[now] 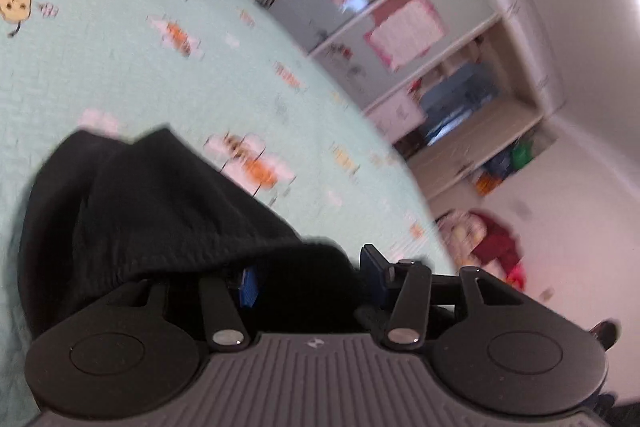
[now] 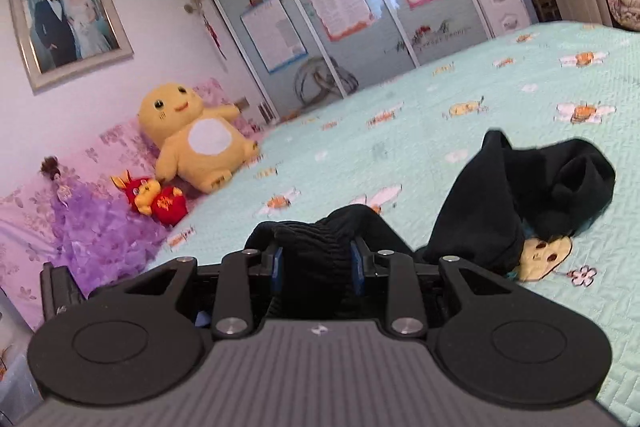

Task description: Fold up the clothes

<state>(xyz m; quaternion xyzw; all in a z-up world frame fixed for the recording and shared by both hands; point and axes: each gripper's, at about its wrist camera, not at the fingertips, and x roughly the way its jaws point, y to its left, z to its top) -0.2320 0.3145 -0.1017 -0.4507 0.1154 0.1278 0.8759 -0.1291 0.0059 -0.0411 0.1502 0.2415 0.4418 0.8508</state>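
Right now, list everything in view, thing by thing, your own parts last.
black garment: 1, black, crumpled on the bed, gripped at two spots.
bedspread: 1, mint green with bee print, covers the bed.
yellow plush: 1, yellow with white belly, at the headboard end.
red plush: 1, red and yellow, beside the yellow plush.
doll: 1, purple dress, left of the red plush.
framed photo: 1, silver frame, on the wall.
wardrobe doors: sliding, glass, posters stuck on.
left gripper: jaws closed on black fabric.
right gripper: jaws closed on black fabric.
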